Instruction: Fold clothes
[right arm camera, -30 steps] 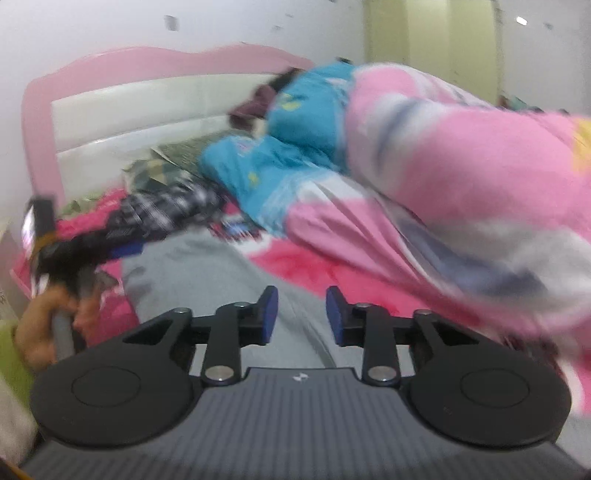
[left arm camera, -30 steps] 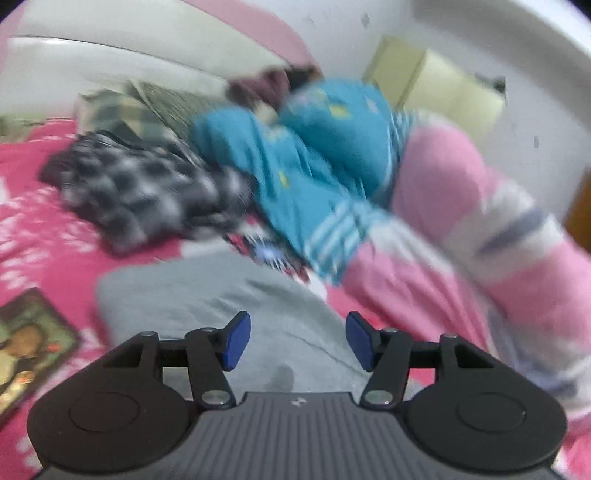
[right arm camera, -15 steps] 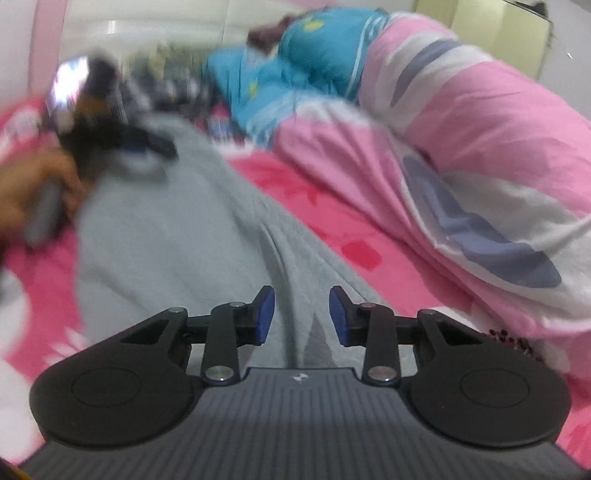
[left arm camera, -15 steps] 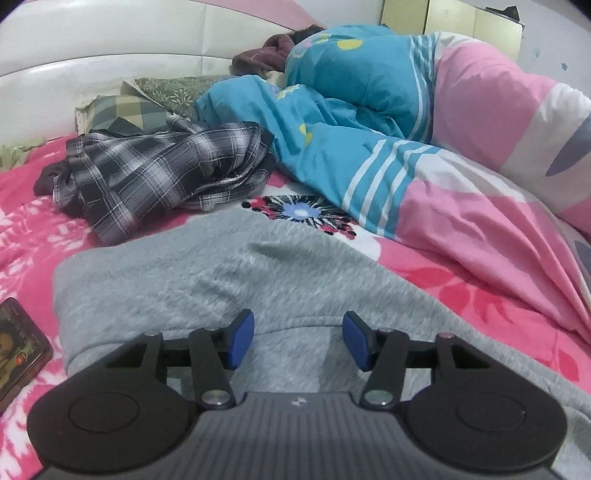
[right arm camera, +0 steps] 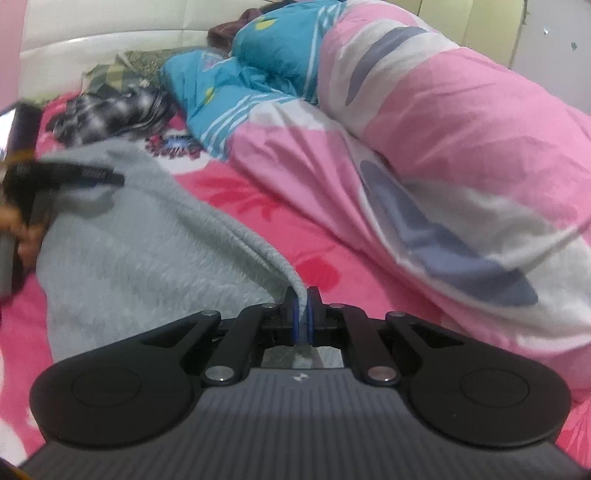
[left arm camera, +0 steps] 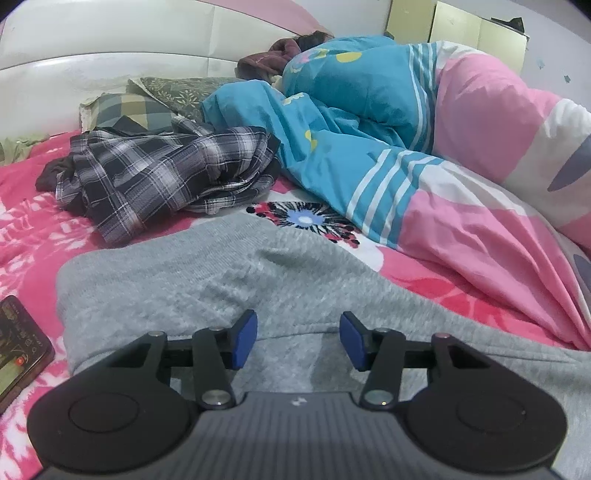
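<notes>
A white padded headboard [left arm camera: 110,55] edged in pink is seen behind the bed; pale yellow cabinet doors [left arm camera: 476,33] are set against the far wall.

The grey garment [left arm camera: 207,280] lying just ahead of both tongs is a soft, matt knit with a nubbly, fleecy surface. Beyond it, the plaid shirt [left arm camera: 162,173] is thin woven cloth, crumpled. To the right, the quilt [right arm camera: 424,155] is smooth cotton with a faint sheen. The headboard [left arm camera: 110,70] behind looks like glossy padded leatherette. The left gripper [left arm camera: 298,338] has matt black plastic arms, blue rubbery pads and shiny metal pivots.
</notes>
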Available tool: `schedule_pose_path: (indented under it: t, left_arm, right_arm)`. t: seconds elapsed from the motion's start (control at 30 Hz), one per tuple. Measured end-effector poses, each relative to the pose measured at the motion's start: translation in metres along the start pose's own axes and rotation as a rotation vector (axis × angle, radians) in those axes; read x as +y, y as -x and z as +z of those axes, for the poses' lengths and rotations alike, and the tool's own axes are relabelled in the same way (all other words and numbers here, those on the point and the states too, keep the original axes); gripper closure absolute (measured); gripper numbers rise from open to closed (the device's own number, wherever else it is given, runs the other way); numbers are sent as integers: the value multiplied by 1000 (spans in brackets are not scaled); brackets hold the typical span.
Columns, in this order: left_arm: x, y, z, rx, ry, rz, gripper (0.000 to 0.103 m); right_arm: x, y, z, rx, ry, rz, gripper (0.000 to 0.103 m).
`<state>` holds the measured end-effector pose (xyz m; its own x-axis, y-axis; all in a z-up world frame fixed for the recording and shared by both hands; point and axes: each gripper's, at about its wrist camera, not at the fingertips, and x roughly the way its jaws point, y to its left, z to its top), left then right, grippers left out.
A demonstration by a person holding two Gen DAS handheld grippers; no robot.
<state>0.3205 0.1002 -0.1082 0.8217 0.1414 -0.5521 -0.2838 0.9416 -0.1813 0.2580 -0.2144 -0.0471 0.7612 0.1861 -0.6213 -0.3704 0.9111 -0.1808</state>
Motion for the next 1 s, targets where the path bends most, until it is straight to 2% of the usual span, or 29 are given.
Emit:
schedule_pose_path:
  t: [0.2, 0.33, 0.47, 0.5, 0.6, 0.7, 0.77, 0.87, 0.9, 1.0]
  left_arm:
    - [-4, -1, 0, -12, -29, 18, 52]
    - [-10, -3, -3, -14, -72, 40, 52]
    - [-15, -4, -3, -8, -107, 52, 47]
    - [-16, -4, -4, -7, -115, 55, 46]
    - [-16, 0, -1, -15, -109, 49, 45]
    - [-9, 10, 4, -42, -57, 23, 44]
    - [-9, 22, 11, -71, -21, -17, 44]
    - [-22, 45, 16, -74, -11, -183, 41]
    - [-32, 52, 13, -63, -38, -243, 36]
    - [-69, 58, -7, 20, -131, -403, 34]
  right_arm:
    - [-17, -46, -3, 106, -40, 22, 100]
    - [-21, -71, -22, 149, -72, 38, 100]
    - [-25, -84, -37, 162, -112, 58, 99]
    - [-27, -83, -37, 161, -128, 63, 97]
    - [-39, -70, -31, 152, -181, 60, 73]
    - [-68, -25, -28, 81, -290, 46, 61]
    - [-87, 21, -32, 18, -365, 18, 59]
    - [-102, 112, -50, -80, -436, -71, 57]
    - [-103, 138, -59, -84, -446, -104, 57]
    - [-78, 197, -93, -60, -406, -176, 56]
